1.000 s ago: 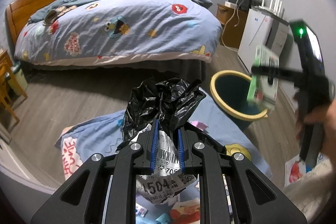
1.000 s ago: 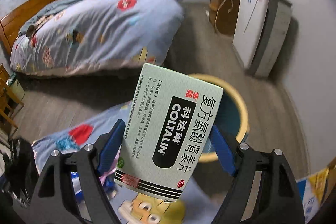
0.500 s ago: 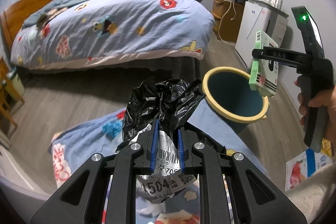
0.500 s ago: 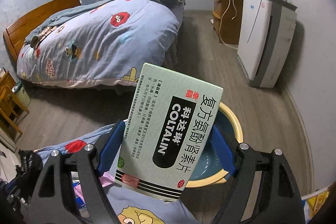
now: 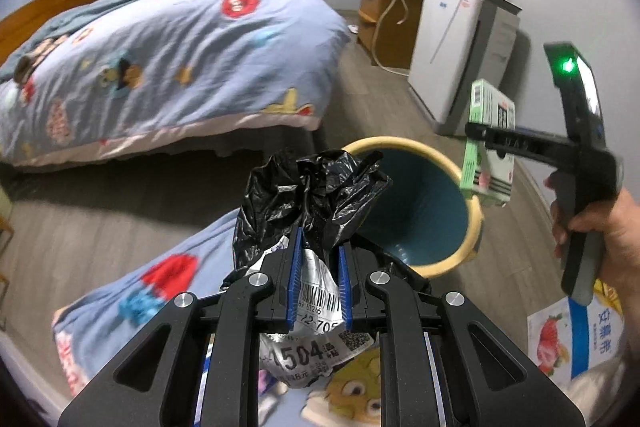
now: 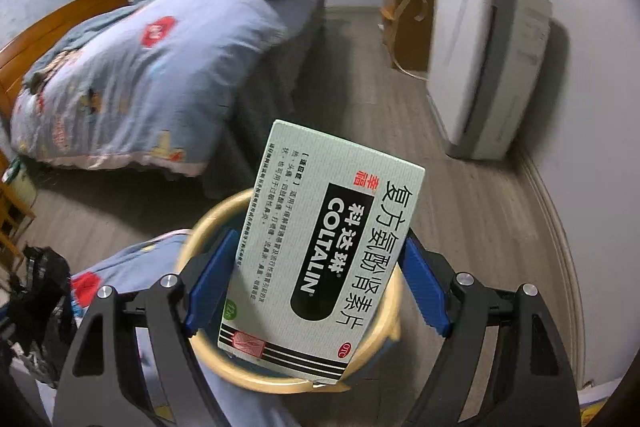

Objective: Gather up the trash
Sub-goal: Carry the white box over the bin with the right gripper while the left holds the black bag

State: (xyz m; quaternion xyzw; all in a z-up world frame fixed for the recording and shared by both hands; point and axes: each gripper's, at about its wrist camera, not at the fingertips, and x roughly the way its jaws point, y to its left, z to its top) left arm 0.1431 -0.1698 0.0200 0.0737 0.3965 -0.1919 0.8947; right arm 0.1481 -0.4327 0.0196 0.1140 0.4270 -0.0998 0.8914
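My left gripper (image 5: 319,279) is shut on a crumpled black plastic bag (image 5: 308,191) bundled with a silvery wrapper bearing a barcode label (image 5: 316,295). Just beyond it to the right stands a bin with a yellow rim (image 5: 476,223) and a teal inside. My right gripper (image 6: 316,287) is shut on a pale green medicine box (image 6: 332,247) printed COLTALIN, held upright over the bin's mouth (image 6: 208,223). In the left wrist view that box (image 5: 488,179) hangs above the bin's right rim, held by the right gripper (image 5: 486,139). The black bag (image 6: 40,287) shows at the left edge of the right wrist view.
A bed with a blue cartoon duvet (image 5: 160,59) fills the left. A white appliance (image 5: 460,47) and a wooden cabinet (image 5: 384,15) line the right wall. Blue cartoon cloth (image 5: 140,291) lies below the grippers. A colourful packet (image 5: 576,331) lies beside a hand (image 5: 616,239).
Both grippers have travelled toward the bin, which now looks larger and nearer. The medicine box has come over the bin's mouth. Both grips are unchanged.
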